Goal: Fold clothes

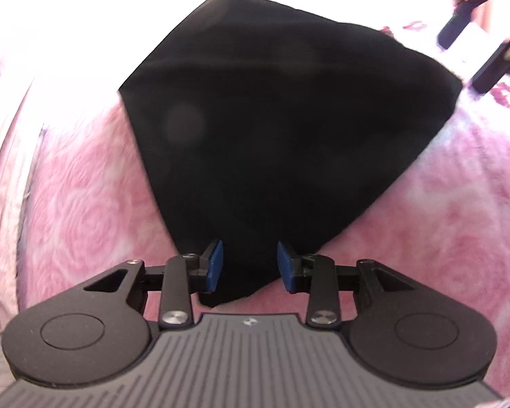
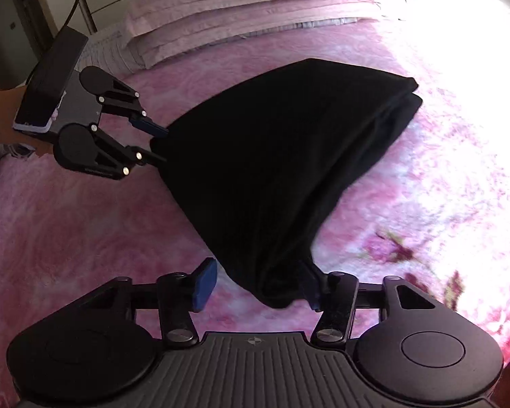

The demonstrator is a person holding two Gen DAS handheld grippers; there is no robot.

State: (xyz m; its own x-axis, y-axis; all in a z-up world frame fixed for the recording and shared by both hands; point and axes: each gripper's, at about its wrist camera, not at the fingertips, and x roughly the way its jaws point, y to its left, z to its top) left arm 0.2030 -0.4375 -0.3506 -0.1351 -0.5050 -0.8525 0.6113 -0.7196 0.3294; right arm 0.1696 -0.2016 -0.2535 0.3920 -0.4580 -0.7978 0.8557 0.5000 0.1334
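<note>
A folded black garment [image 1: 272, 129] lies on a pink rose-patterned bedspread [image 1: 85, 204]. My left gripper [image 1: 250, 267] is open, its blue pads on either side of the garment's near corner, which lies between them. In the right wrist view the garment [image 2: 272, 156] is stretched between both grippers. My right gripper [image 2: 258, 287] is open, with the cloth's near corner draped against its right finger [image 2: 314, 289]. The left gripper [image 2: 154, 142] shows there at the garment's left corner. The right gripper [image 1: 476, 51] shows blurred at the top right of the left wrist view.
Folded pink bedding [image 2: 248, 10] is stacked at the head of the bed. A door and wall [image 2: 23, 6] stand at the far left. Strong light washes out the far side of the bedspread [image 2: 476, 51].
</note>
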